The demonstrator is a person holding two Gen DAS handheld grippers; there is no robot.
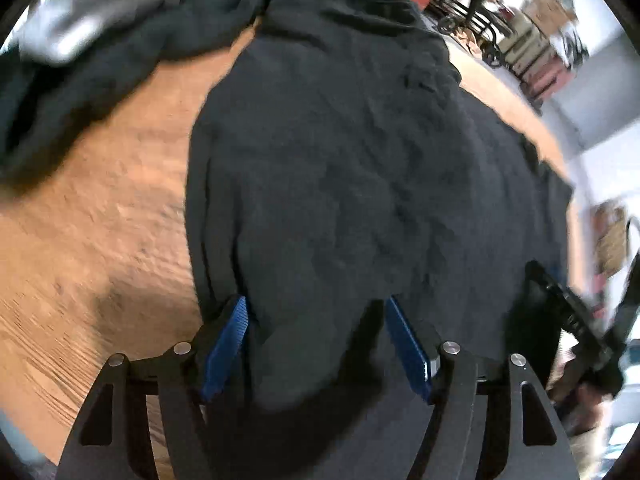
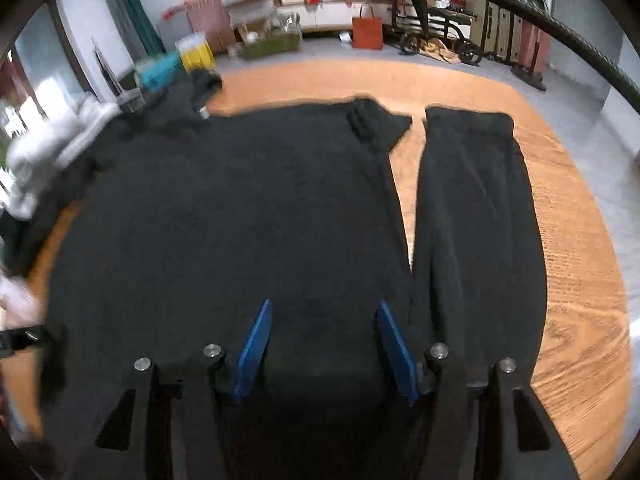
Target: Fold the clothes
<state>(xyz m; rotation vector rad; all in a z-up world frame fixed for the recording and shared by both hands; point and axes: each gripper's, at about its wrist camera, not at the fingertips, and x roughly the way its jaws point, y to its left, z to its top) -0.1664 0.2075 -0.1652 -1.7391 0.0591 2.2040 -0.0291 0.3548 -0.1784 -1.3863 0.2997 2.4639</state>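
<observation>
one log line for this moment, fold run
stage: between folds | left gripper: open, over black shirt | right gripper: open, over shirt | folded black piece: beside shirt | table: wood

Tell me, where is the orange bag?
In the right wrist view, the orange bag stands on the floor beyond the wooden table, near the top middle, beside a black wheeled cart.

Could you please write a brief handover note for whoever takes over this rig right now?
Left gripper: jaws open, nothing gripped, over the black garment.
Right gripper: jaws open, nothing gripped, over the same garment.
The garment lies spread on the wooden table, one sleeve laid straight beside the body. A grey piece waits at the table's far edge.
Done: spread fairly flat. Left: apparently all the folds.
</observation>
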